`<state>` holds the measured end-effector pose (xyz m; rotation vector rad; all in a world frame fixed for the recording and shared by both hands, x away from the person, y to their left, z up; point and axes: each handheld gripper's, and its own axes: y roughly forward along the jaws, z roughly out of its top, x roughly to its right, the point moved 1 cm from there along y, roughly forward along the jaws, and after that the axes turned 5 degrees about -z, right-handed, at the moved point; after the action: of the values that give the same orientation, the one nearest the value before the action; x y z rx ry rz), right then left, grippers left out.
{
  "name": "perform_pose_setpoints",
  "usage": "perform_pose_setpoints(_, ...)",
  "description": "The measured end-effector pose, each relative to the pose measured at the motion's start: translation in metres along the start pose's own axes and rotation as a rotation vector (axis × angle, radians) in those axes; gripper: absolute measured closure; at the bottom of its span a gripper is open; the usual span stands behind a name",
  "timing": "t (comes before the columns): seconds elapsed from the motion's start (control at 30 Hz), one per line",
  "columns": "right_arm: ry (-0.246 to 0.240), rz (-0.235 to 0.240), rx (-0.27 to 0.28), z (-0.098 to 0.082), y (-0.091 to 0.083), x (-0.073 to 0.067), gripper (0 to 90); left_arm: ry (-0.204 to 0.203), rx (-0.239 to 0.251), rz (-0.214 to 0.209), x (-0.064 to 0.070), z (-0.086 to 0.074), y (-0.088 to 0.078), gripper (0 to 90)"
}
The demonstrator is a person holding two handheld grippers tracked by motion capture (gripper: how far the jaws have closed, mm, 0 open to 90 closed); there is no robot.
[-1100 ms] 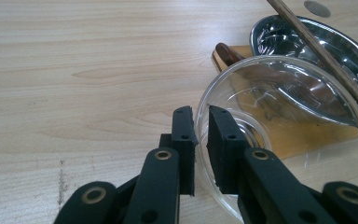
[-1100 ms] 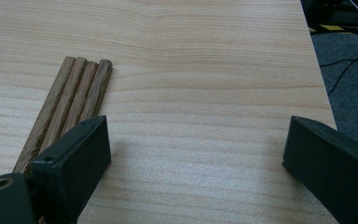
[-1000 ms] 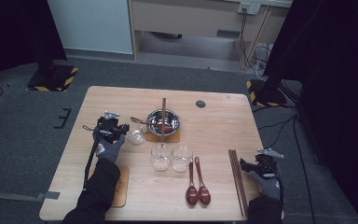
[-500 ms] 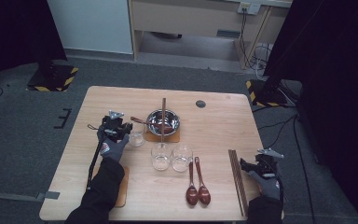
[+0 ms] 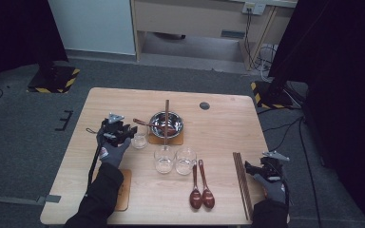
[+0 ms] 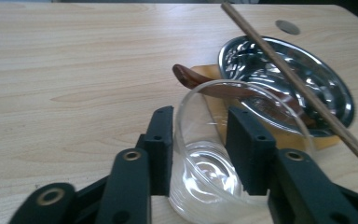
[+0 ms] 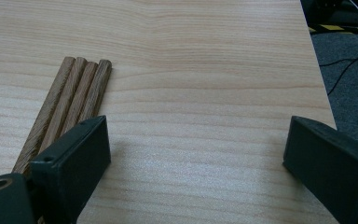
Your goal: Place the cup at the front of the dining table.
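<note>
Small clear glass (image 6: 214, 154) on the wooden table (image 5: 123, 102), just left of the shiny metal bowl (image 5: 166, 124), between the jaws of the left gripper (image 6: 200, 140) that have just been opening, pads look a bit off it, right gripper (image 7: 196, 154) wide open beside the chopsticks (image 7: 70, 100).

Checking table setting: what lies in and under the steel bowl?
A brown spoon rests in the steel bowl, a chopstick lies across its rim, and an orange coaster sits underneath, mostly covered.
</note>
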<state>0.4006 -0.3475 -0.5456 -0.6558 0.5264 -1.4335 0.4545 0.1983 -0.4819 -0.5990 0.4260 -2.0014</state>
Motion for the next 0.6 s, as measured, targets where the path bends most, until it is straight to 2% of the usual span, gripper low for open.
perform_pose_setpoints(0.13,0.0,0.0,0.0,0.0,0.0,0.0,7.2,0.019,0.029,-0.036,0.002,-0.002,-0.017,53.6)
perform_pose_setpoints(0.17,0.0,0.0,0.0,0.0,0.0,0.0,7.2,0.019,0.029,-0.036,0.002,-0.002,-0.017,52.4)
perform_pose_setpoints(0.2,0.0,0.0,0.0,0.0,0.0,0.0,7.1,0.034,0.049,-0.045,0.003,-0.003,-0.027,51.1)
perform_pose_setpoints(0.23,0.0,0.0,0.0,0.0,0.0,0.0,7.1,0.034,0.049,-0.045,0.003,-0.003,-0.027,50.2)
perform_pose_setpoints(0.27,0.0,0.0,0.0,0.0,0.0,0.0,7.2,0.054,0.067,-0.051,0.004,-0.005,-0.036,49.1)
perform_pose_setpoints(0.37,0.0,0.0,0.0,0.0,0.0,0.0,7.1,0.075,0.08,-0.056,0.004,-0.008,-0.044,46.3)
perform_pose_setpoints(0.47,0.0,0.0,0.0,0.0,0.0,0.0,7.1,0.102,0.1,-0.058,0.003,-0.016,-0.059,43.7)
perform_pose_setpoints(0.6,-0.002,-0.001,0.001,0.0,0.0,0.0,7.1,0.124,0.095,-0.045,-0.002,-0.025,-0.071,40.2)
